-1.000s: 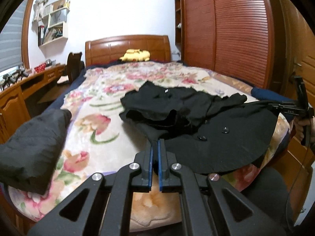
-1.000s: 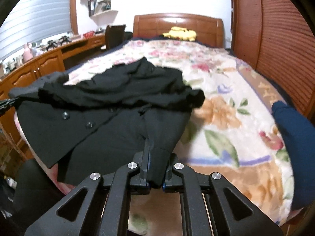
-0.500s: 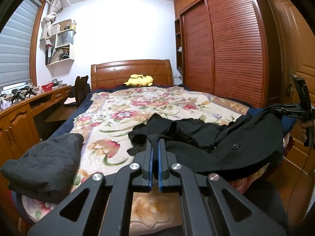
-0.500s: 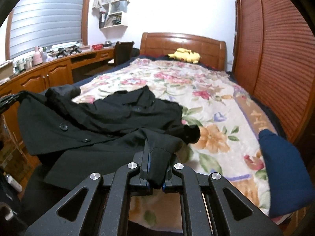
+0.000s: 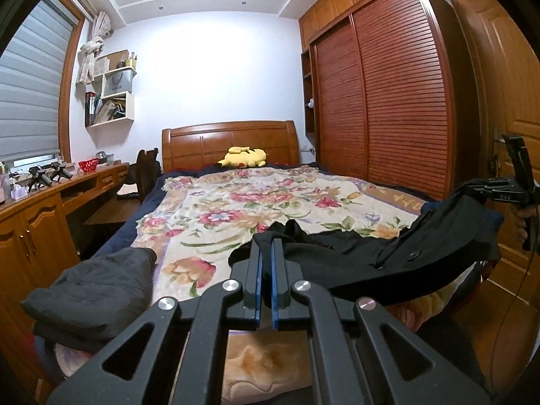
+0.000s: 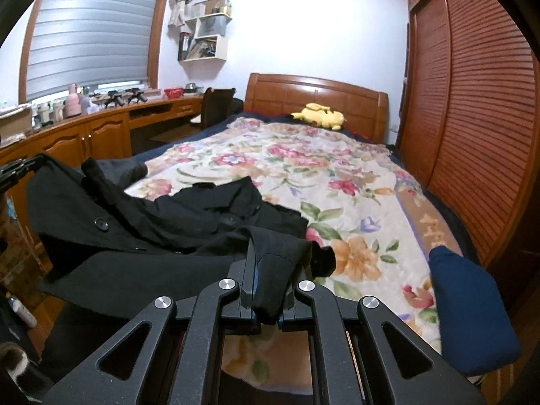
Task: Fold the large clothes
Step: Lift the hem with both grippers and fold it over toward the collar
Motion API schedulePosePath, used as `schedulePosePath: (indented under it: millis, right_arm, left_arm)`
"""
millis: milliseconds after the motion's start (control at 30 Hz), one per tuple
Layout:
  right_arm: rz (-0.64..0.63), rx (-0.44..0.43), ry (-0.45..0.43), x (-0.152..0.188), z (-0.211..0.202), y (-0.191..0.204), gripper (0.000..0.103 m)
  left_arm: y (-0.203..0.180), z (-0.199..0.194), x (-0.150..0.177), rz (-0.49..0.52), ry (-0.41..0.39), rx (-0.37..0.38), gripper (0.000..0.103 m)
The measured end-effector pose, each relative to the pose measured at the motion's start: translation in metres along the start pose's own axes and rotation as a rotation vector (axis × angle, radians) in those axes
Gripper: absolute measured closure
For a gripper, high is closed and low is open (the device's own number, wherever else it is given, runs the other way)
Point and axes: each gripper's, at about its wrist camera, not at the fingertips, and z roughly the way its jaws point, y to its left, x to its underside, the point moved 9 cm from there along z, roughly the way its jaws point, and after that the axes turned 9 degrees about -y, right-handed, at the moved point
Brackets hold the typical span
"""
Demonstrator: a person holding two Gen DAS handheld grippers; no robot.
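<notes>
1. A floral blanket covers the bed.
2. A yellow plush toy lies against the wooden headboard.
3. A folded dark grey garment sits at the blanket's near left corner.
4. A louvred wardrobe stands along the right.
5. A wooden desk runs beneath the window blind.
6. A navy bundle rests at the near right corner.

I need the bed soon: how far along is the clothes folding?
Done: a dark folded garment sits at the bed's corner. In hand: the left gripper and right gripper each pinch the black coat's edge, lifted and unfolded. Left: folding it.
</notes>
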Motion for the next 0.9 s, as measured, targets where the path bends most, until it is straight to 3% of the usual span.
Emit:
schedulePosePath:
  millis: [167,300,467,600,767,900]
  right_arm:
    - [-0.019,0.008,-0.019,-0.011,-0.002,0.000,0.098]
    - [-0.044,0.027,-0.005,-0.013,0.031,-0.004,0.098]
    - [-0.077,0.067,0.105,0.019,0.116,-0.015,0.098]
    - [-0.074,0.094,0.178,0.057,0.177,-0.023,0.098]
    - [-0.050,0.099,0.247,0.091,0.232,-0.036,0.098]
    - [-0.041,0.098,0.270,0.099,0.270,-0.047,0.098]
  left_arm:
    - [0.005,0.008,-0.005,0.007,-0.006,-0.016,0.103]
    - [0.019,0.050,0.012,0.015,0.041,-0.051,0.103]
    - [0.044,0.127,0.070,-0.014,0.184,-0.106,0.103]
    - [0.053,0.172,0.107,-0.020,0.254,-0.119,0.103]
    - [0.061,0.220,0.125,-0.014,0.297,-0.126,0.102]
    - [0.070,0.257,0.126,-0.034,0.308,-0.150,0.102]
